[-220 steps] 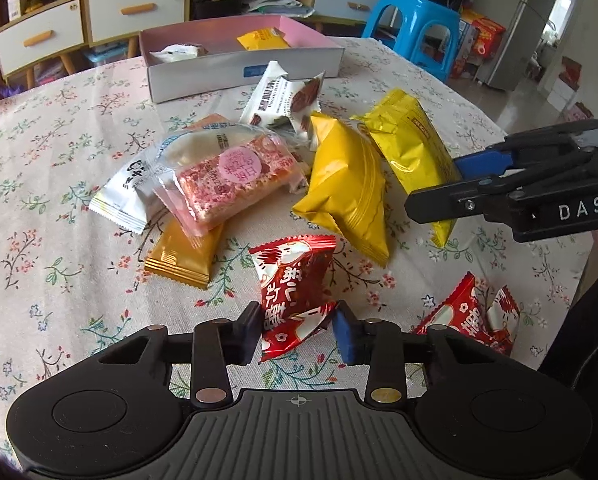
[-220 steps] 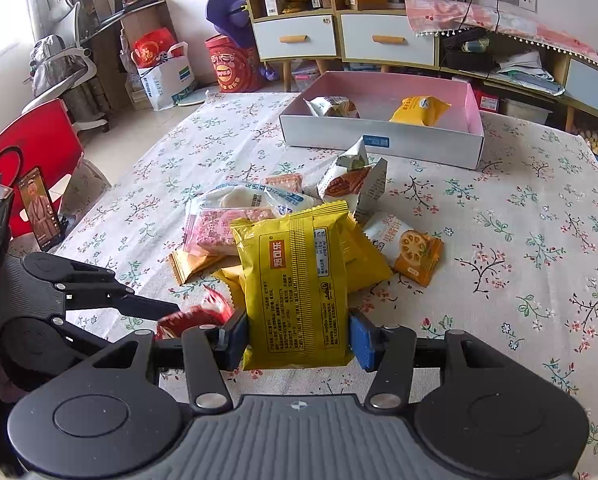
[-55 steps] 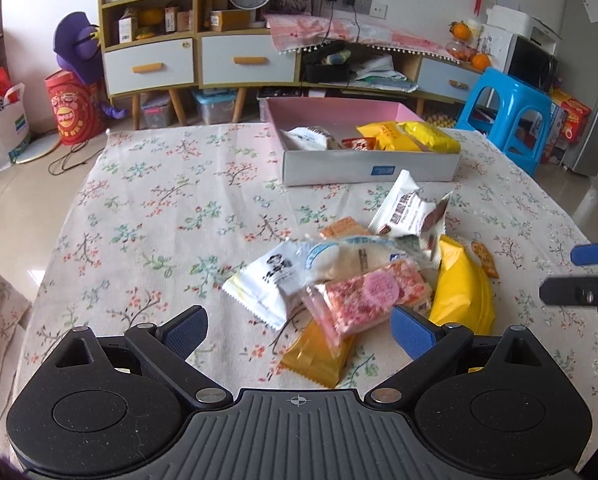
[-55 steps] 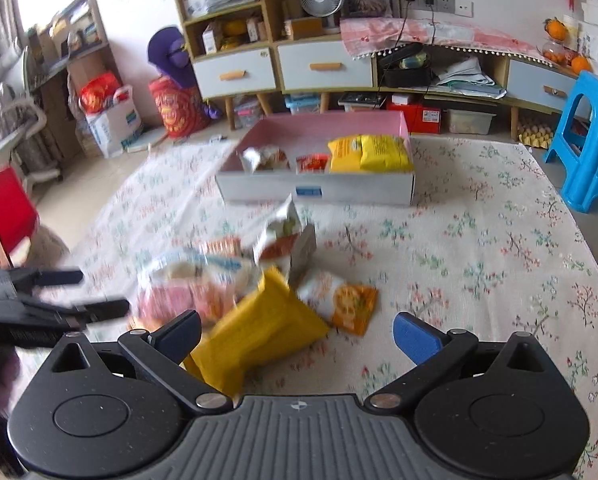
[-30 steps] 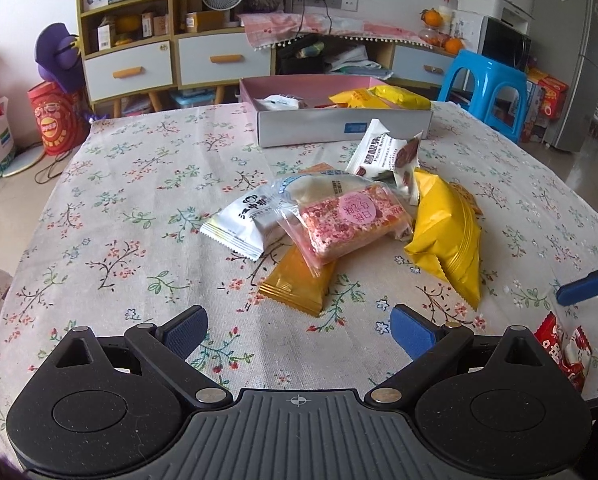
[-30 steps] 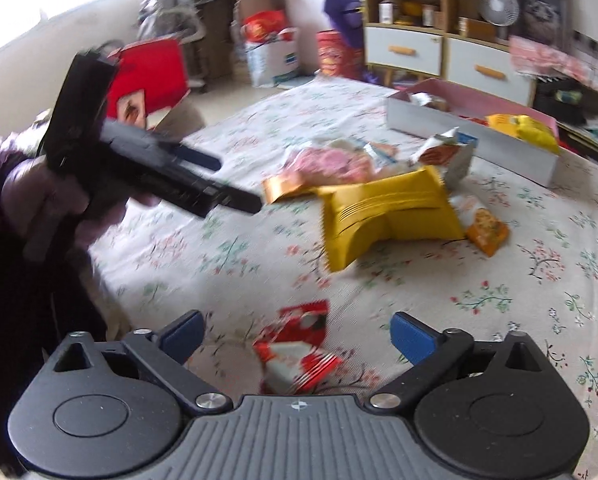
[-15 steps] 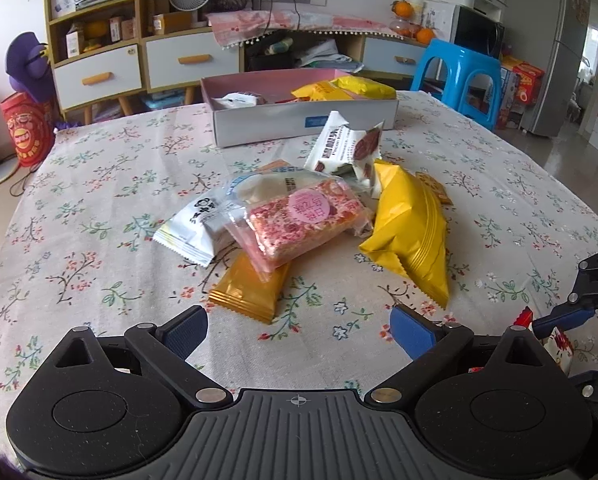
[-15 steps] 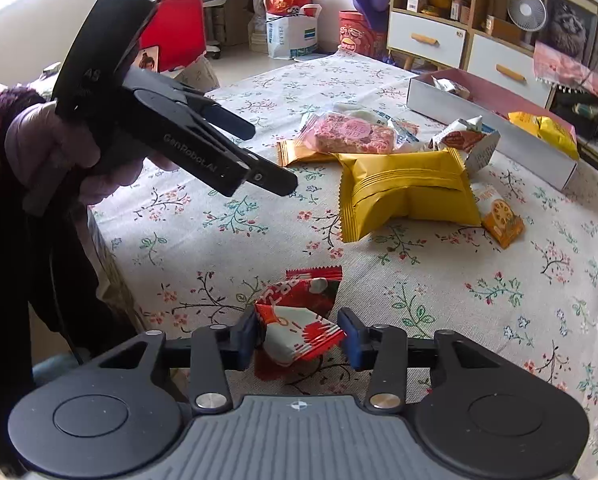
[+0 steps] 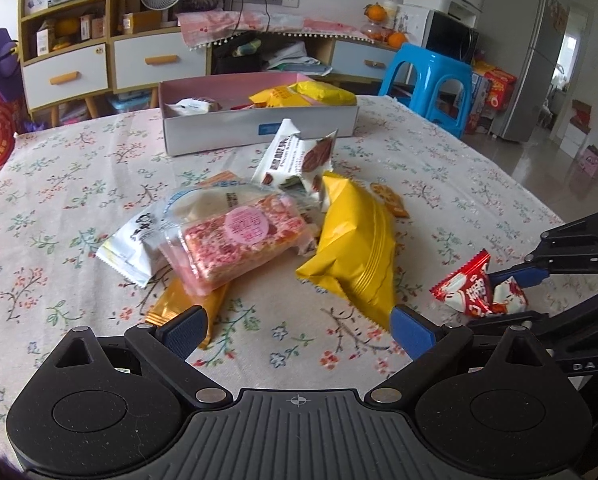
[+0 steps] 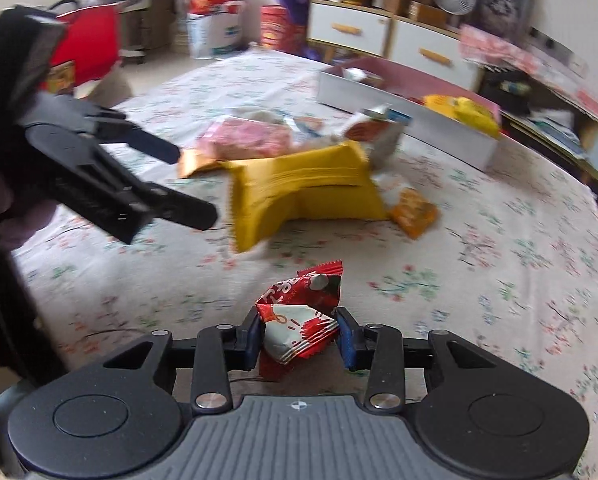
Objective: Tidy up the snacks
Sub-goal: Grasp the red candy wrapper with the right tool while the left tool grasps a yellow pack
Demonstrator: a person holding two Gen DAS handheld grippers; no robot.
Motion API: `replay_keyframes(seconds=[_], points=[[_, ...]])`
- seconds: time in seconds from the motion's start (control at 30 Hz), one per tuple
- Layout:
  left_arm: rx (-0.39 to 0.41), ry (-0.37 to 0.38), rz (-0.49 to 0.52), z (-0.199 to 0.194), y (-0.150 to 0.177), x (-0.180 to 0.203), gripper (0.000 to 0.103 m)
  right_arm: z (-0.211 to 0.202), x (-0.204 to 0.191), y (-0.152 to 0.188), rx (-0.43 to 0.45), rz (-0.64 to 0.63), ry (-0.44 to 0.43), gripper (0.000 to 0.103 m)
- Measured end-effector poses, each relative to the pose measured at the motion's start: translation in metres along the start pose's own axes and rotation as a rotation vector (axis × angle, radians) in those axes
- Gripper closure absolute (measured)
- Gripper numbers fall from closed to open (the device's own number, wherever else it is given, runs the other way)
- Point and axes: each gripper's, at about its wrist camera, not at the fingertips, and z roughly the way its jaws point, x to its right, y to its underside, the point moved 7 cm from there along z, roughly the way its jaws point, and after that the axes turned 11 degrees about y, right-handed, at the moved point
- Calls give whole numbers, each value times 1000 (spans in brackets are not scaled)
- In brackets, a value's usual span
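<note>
Over on the right side of the tabletop (image 9: pixel 79 168), the right tongs (image 10: pixel 299 338) are pinching a red snack packet (image 10: pixel 299 316) between both blue pads, and from the right wrist view the packet looks lifted a bit off the floral cloth, though that frame is blurry so I can't swear to it. Same packet shows up in the left wrist view (image 9: pixel 477 290), held at the tips of the right tongs (image 9: pixel 499 296).

Left tongs (image 9: pixel 299 326) are spread wide with nothing between them, hovering near the front of the snack pile. You can also see them from the right wrist camera (image 10: pixel 187 184), off to the left of the yellow bag.

The pile itself: a big yellow bag (image 9: pixel 359 252) just beside a clear-wrapped pink bar (image 9: pixel 243 240), which sits on top of a white packet (image 9: pixel 135 248) and an orange packet (image 9: pixel 179 308). A white-and-brown packet (image 9: pixel 295 158) stands up behind them, and a small orange cracker pack (image 9: pixel 389 200) pokes out past the yellow bag.

Further back is the pink-lined box (image 9: pixel 219 134), already holding a couple of yellow bags (image 9: pixel 303 94) and a small white packet (image 9: pixel 193 106).
</note>
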Motion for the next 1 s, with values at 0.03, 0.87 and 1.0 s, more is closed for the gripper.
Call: replay_keyframes(seconds=[0.03, 0.87, 1.0], points=[[1, 8, -5, 1, -1, 1, 4, 2, 2, 0, -8, 7, 12, 75], [9, 154, -244, 41, -27, 7, 50, 16, 25, -8, -71, 110, 100, 75], [16, 151, -235, 37, -28, 9, 55, 17, 30, -10, -74, 131, 106, 75]])
